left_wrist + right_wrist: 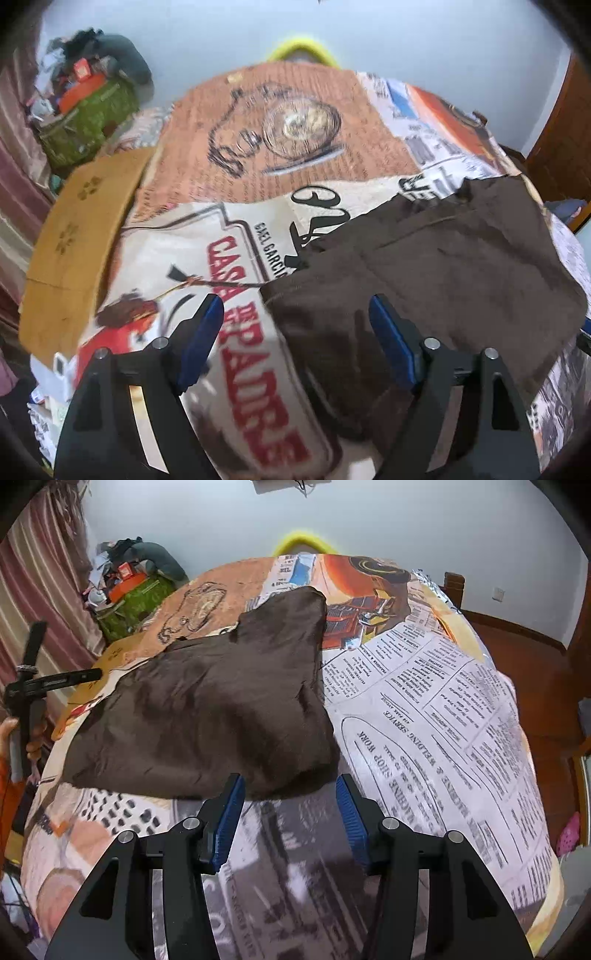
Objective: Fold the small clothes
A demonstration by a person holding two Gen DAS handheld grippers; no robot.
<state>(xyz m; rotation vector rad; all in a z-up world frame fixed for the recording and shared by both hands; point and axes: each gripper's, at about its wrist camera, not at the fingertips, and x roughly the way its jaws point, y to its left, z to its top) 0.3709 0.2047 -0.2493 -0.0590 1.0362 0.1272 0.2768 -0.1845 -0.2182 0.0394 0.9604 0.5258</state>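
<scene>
A: Left wrist view: left gripper (295, 325) jaws apart, empty; brown garment (436, 266) lies ahead and right, on the printed bed cover (229, 280).

B: Right gripper (290, 805)?

A: Jaws parted, nothing held; garment edge just ahead.

Printed bedcover (424, 686) with newspaper text and poster art spreads under and ahead of the fingers, filling most of both views. Tan cardboard sheet (74, 243) lies at its edge, left of the left fingers. Far ahead-left, green bag (136, 605) piled with clutter beside striped curtain (40, 572); yellow curved object (303, 541) past the far edge, wooden furniture (554, 657) far right.
</scene>
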